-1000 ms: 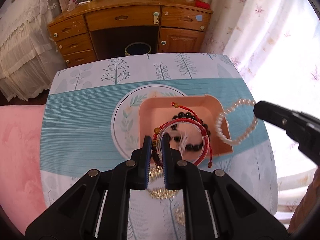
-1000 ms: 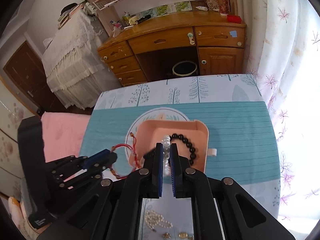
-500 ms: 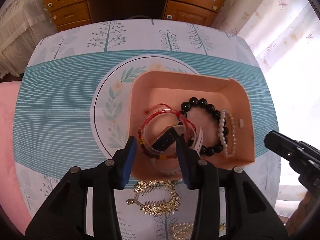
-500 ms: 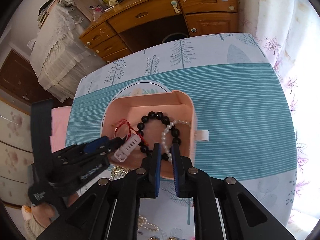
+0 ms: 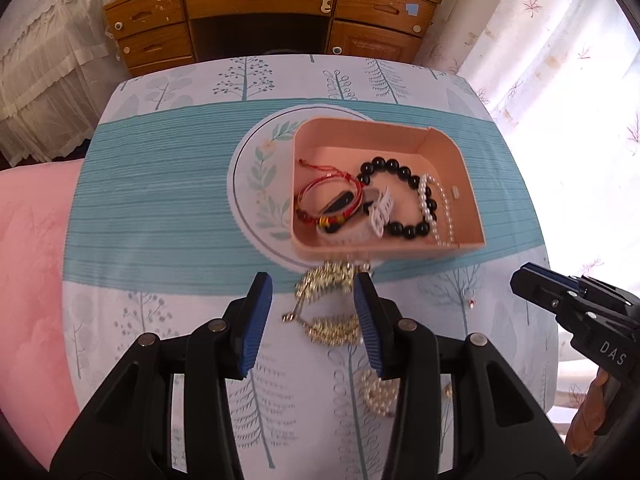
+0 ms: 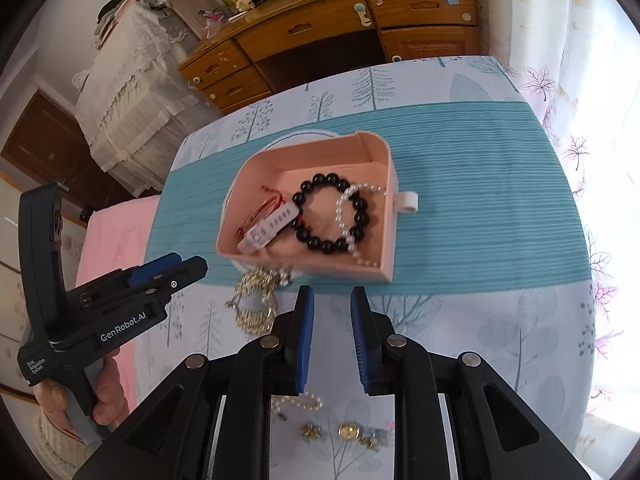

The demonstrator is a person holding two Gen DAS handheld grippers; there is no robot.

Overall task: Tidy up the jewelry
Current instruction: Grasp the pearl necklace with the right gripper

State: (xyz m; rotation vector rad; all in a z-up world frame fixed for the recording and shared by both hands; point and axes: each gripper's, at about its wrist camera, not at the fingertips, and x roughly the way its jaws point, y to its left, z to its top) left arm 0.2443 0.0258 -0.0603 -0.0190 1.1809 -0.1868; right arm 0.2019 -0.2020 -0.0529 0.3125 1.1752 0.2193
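Observation:
A pink tray (image 5: 474, 216) (image 6: 390, 216) sits mid-table holding a red string bracelet (image 5: 328, 196), a white watch band (image 6: 268, 230), a black bead bracelet (image 5: 400, 200) (image 6: 328, 212) and a white pearl bracelet (image 5: 440, 208) (image 6: 348, 216). A gold chain (image 5: 328, 304) (image 6: 256, 300) lies on the cloth just in front of the tray. My left gripper (image 5: 314, 320) is open and empty above the chain. My right gripper (image 6: 331, 332) is open and empty, nearer than the tray. A pearl strand (image 5: 378, 394) (image 6: 298, 402) and small earrings (image 6: 348, 432) lie close to me.
The table has a teal and white tree-print cloth (image 5: 160, 200). A wooden desk with drawers (image 5: 260, 12) stands beyond it. A pink cloth (image 5: 28, 260) lies to the left, a lace-covered bed (image 6: 132, 92) behind it, and curtains (image 5: 560, 60) at the right.
Both grippers let their bracelets go into the tray and opened. Both have pulled back toward me, so the gold chain and pearl strand show in front of the tray.

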